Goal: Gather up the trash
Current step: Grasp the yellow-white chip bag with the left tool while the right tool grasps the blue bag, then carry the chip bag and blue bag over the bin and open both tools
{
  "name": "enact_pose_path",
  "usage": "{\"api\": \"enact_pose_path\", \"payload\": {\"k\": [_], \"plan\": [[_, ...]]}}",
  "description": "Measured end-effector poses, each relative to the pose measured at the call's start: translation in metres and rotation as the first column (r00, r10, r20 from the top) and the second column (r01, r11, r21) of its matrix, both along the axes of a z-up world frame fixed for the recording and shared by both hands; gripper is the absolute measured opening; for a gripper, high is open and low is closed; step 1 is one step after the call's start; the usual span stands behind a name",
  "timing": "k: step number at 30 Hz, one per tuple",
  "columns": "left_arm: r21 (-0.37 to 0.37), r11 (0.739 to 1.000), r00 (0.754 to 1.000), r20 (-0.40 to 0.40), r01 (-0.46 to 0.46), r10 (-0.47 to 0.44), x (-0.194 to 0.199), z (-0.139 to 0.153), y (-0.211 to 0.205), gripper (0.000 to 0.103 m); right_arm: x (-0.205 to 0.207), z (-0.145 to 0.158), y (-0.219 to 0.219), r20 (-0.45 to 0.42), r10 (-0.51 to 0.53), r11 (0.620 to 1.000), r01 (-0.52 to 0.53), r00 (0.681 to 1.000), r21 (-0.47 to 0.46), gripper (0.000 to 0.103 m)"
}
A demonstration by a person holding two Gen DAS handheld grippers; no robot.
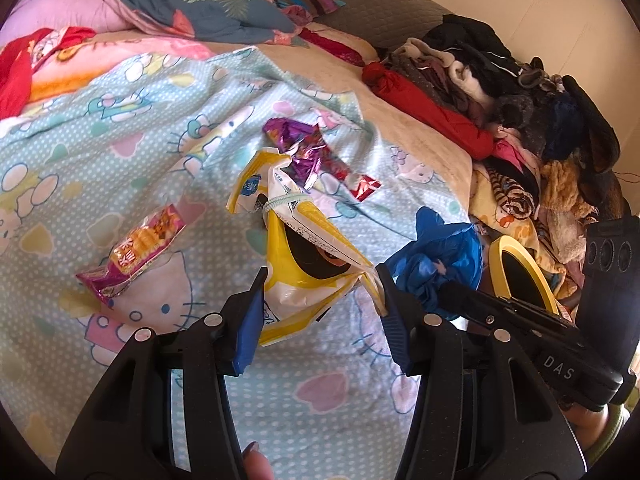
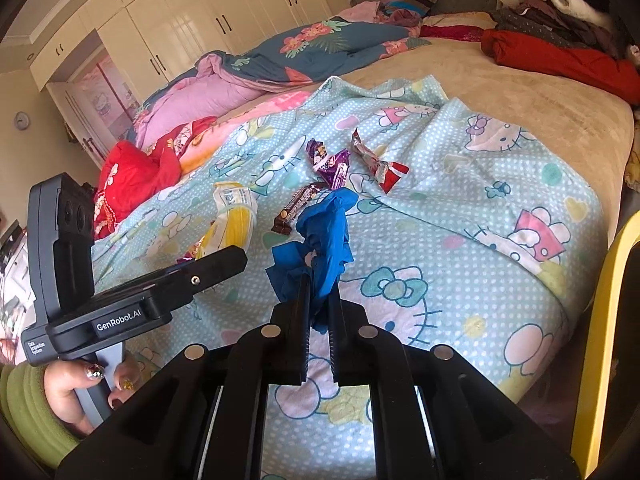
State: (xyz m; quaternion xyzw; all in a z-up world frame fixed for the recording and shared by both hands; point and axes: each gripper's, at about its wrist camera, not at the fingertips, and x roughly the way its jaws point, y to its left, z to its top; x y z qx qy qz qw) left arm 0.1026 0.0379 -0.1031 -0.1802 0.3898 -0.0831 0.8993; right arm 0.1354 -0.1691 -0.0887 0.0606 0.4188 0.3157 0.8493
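Observation:
A yellow and white snack bag (image 1: 304, 248) hangs lifted over the bed, with my left gripper (image 1: 320, 280) shut on its lower end. My right gripper (image 2: 320, 284) is shut on a crumpled blue plastic bag (image 2: 324, 236), which shows just right of the snack bag as a blue bundle (image 1: 440, 260). On the cartoon-cat sheet (image 1: 120, 140) lie a purple foil wrapper (image 1: 300, 148), a red and silver wrapper (image 1: 362, 188) and a pink-orange snack packet (image 1: 136, 248). A brown bar wrapper (image 2: 296, 204) lies beyond the blue bag.
A yellow-rimmed black bin (image 1: 520, 268) stands at the bed's right side, its rim (image 2: 600, 320) close to my right gripper. Piled clothes (image 1: 520, 100) cover the right edge of the bed. Quilts (image 2: 240, 76) lie at the far side, and white wardrobes (image 2: 180, 20) stand behind.

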Motion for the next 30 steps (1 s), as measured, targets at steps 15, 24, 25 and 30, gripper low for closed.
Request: {"api": "enact_pose_path", "payload": {"k": [15,24,25,30], "plan": [[0.023,0.998,0.997,0.058,0.051,-0.052,-0.006,0.027,-0.023,0.044,-0.009,0.025,-0.027,0.052,-0.038,0.999,0.038,0.998,0.011,0.008],[0.044,0.994,0.991,0.089,0.096,-0.099,-0.010,0.043,-0.046,0.044,-0.014,0.039,-0.059,0.080,-0.096,0.995,0.094,0.992,0.026,0.008],[0.045,0.994,0.990,0.091,0.100,-0.104,-0.011,0.044,-0.047,0.044,-0.015,0.041,-0.062,0.083,-0.101,0.995,0.099,0.991,0.028,0.008],[0.057,0.991,0.986,0.101,0.125,-0.130,-0.014,0.049,-0.059,0.044,-0.019,0.048,-0.082,0.096,-0.135,0.990,0.132,0.986,0.039,0.008]]}}
